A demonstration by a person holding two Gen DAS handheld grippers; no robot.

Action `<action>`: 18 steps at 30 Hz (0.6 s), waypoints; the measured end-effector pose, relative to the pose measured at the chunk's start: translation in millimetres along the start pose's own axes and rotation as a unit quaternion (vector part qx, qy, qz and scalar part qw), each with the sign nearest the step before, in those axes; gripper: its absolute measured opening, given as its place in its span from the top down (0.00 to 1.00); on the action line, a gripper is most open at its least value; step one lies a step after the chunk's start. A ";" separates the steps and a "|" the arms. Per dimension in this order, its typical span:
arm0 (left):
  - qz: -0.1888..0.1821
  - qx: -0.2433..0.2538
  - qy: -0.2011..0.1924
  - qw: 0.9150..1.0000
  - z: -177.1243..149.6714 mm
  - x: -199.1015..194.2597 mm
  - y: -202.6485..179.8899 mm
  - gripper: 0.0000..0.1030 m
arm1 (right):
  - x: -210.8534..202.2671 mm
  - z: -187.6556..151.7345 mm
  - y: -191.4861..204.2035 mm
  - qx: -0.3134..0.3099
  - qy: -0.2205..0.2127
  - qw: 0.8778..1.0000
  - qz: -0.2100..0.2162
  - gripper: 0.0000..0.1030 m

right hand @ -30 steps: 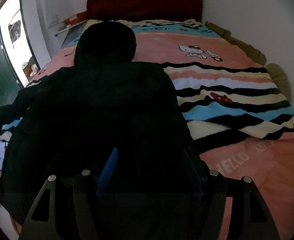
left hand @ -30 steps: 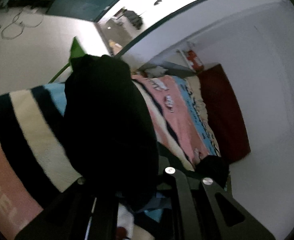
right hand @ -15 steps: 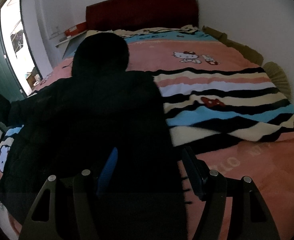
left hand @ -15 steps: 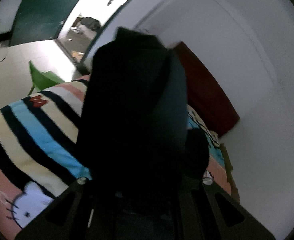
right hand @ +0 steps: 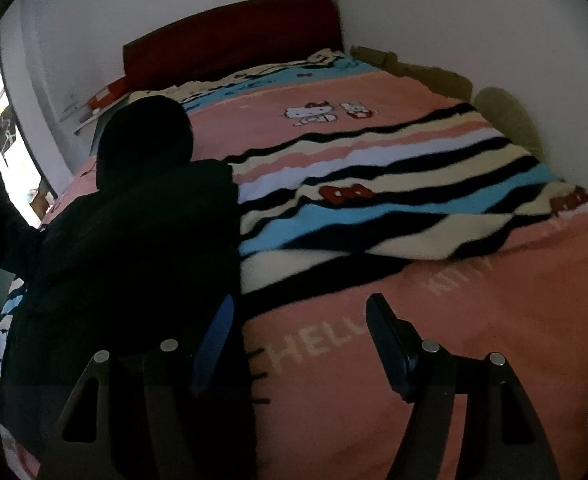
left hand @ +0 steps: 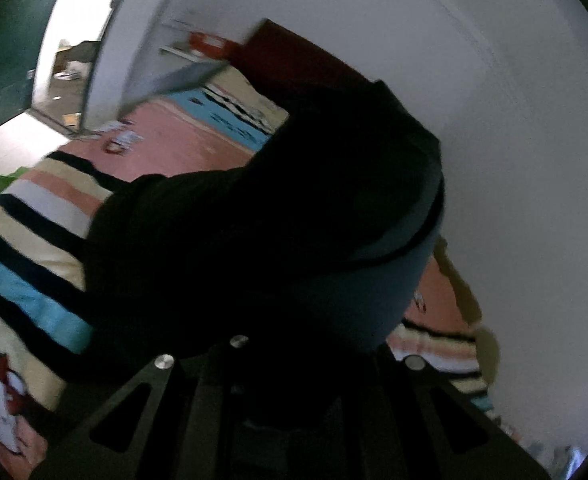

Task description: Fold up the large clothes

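Black and bulky, the hooded coat (right hand: pixel 134 240) lies on the left half of the bed, its hood (right hand: pixel 146 136) toward the dark red headboard (right hand: pixel 234 36) and its hem toward the near edge, so its long axis runs head to foot along the mattress. One sleeve (left hand: pixel 294 216) is lifted off that body and fills the left wrist view, hanging in front of the camera with its cuff end uppermost; in the right wrist view the same sleeve shows as a dark strip raised at the far left edge. The left gripper (left hand: pixel 294 364) has its jaws together on this sleeve, though the pads themselves are buried in the dark cloth. The right gripper (right hand: pixel 298 340) stands with its jaws apart over bare pink blanket (right hand: pixel 434 360); its left finger (right hand: pixel 214 336) is just beside the coat's right edge and nothing lies between the two. The coming fold, as I judge it, turns on the sleeve lying to the coat's left while the trunk lies right of it: the left hand is the nearer one to carry the sleeve across the long axis and lay it on the chest. Beyond the coat, the striped band of the blanket (right hand: pixel 394 200) runs crosswise toward the white wall (right hand: pixel 494 20).
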State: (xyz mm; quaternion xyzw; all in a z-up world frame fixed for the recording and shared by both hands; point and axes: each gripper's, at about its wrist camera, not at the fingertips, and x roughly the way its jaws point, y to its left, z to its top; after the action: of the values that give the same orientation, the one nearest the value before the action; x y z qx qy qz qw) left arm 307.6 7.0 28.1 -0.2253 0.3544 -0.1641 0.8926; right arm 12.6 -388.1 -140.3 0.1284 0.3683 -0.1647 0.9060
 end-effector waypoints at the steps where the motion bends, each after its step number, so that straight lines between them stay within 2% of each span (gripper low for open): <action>1: -0.002 0.005 0.008 1.000 -5.0 7.7 -9.2 0.92 | 1.0 -1.4 -4.0 0.004 0.001 1.000 0.001 0.34; 8: 0.003 0.053 0.080 0.995 -61.3 81.3 -67.9 0.92 | 11.1 -8.7 -20.3 0.024 0.010 1.000 -0.006 0.34; 15: 0.051 0.075 0.134 0.987 -112.7 147.3 -71.5 0.92 | 17.7 -14.9 -25.8 0.026 0.022 0.999 -0.012 0.34; 18: 0.076 0.098 0.146 0.982 -123.2 155.9 -72.4 0.89 | 18.4 -16.9 -23.9 0.023 0.026 0.999 -0.013 0.34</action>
State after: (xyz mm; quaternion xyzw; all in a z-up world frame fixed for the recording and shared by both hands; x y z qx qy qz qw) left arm 319.2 -160.0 -101.2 -0.0829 0.4789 -0.1610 0.8590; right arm 5.1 -407.6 -167.8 0.1489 0.3891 -0.1812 0.8908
